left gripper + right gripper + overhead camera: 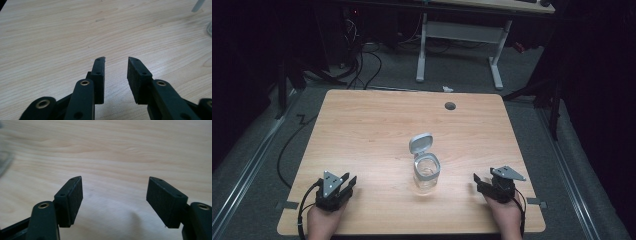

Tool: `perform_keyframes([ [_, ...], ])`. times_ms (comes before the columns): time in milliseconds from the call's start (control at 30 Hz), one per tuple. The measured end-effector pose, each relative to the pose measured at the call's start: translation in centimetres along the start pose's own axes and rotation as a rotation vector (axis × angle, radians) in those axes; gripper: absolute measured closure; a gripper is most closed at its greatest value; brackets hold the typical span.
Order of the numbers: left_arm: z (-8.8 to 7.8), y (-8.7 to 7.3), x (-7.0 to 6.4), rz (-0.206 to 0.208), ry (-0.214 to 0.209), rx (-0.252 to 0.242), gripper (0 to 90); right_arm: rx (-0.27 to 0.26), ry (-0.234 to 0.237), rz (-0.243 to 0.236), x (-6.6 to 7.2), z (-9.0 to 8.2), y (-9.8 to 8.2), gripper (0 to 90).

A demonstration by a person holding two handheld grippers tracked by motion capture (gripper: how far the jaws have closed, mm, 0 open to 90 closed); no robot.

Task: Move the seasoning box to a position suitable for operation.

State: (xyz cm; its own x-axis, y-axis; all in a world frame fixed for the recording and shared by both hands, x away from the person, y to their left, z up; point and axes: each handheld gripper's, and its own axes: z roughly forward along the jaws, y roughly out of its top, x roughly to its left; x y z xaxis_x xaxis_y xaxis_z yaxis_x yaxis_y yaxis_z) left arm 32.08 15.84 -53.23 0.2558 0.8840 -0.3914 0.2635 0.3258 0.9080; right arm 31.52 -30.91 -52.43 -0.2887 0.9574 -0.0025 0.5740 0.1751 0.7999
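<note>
Left gripper (343,184) rests at the near left edge of the table (362,125), held in a hand (323,220). Its jaws stand apart with bare wood between them; nothing is gripped. Right gripper (478,181) rests at the near right edge in the other hand (506,217). Its jaws are spread wider, also over bare wood, holding nothing.

Between the two grippers, apart from both, stands a clear jar (426,175), upright, a little nearer than the table's centre. Its grey lid (420,143) is hinged up and tilted back from the mouth. The jar appears empty, though the glass is too small in the high view to be sure. In the left gripper view the jar's edge (209,28) shows at the far right.

Risks from here, as a judgement: the jar is tall, with the raised lid's weight off to one side, so a sideways nudge from either gripper could tip or slide it. A grip taken on smooth glass may slip. Pushing the lid down with the jar unsteadied could shove it across the table.
</note>
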Motion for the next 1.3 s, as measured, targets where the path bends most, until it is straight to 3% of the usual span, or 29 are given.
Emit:
perform_keyframes([
  [200, -0.1, -0.1, -0.3, 0.002, -0.010, 0.004, 68.7, 0.017, 0.038, 0.019, 0.3, 0.1, -0.1, 31.3],
  [267, 0.0, -0.2, -0.3, 0.007, -0.008, 0.001, 68.7, 0.007, 0.020, 0.003, 0.5, -0.1, -0.1, 32.6],
  [367, 0.0, -0.1, -0.2, -0.010, -0.001, -0.009, 68.2, -0.006, 0.034, 0.007, 0.6, -0.4, -0.1, 40.6],
  [433, -0.1, -0.1, -0.2, -0.006, 0.000, -0.004, 68.2, -0.011, 0.086, 0.016, 0.7, -0.5, -0.1, 50.9],
  [467, -0.1, -0.1, -0.3, -0.004, -0.001, -0.004, 68.4, -0.014, 0.104, -0.003, 0.9, -0.5, 0.0, 54.5],
  [533, -0.1, -0.1, -0.4, -0.002, -0.002, -0.008, 69.3, -0.040, 0.122, -0.039, 2.1, -0.6, 0.2, 57.9],
  [567, -0.1, -0.1, -0.5, -0.006, -0.003, -0.008, 69.2, -0.042, 0.120, -0.051, 2.6, -0.6, 0.4, 64.2],
  [633, -0.1, -0.2, -0.6, -0.005, -0.004, -0.009, 69.2, -0.052, 0.132, -0.063, 3.1, -0.6, 0.6, 66.0],
  [700, 0.0, -0.2, -0.6, 0.002, -0.003, -0.005, 67.6, -0.080, 0.175, -0.064, 4.3, -0.2, 1.0, 79.1],
  [867, 0.1, -0.4, -0.5, -0.002, -0.002, 0.005, 67.1, -0.076, 0.206, -0.120, 6.0, 0.6, 1.7, 88.5],
  [1033, 0.0, -0.3, -0.4, -0.004, -0.010, 0.007, 70.3, -0.093, 0.211, -0.159, 8.2, 1.4, 3.1, 90.0],
  [1300, -0.2, -0.1, -0.3, -0.010, -0.017, 0.012, 79.2, -0.092, 0.222, -0.188, 9.6, 1.9, 3.5, 90.0],
])
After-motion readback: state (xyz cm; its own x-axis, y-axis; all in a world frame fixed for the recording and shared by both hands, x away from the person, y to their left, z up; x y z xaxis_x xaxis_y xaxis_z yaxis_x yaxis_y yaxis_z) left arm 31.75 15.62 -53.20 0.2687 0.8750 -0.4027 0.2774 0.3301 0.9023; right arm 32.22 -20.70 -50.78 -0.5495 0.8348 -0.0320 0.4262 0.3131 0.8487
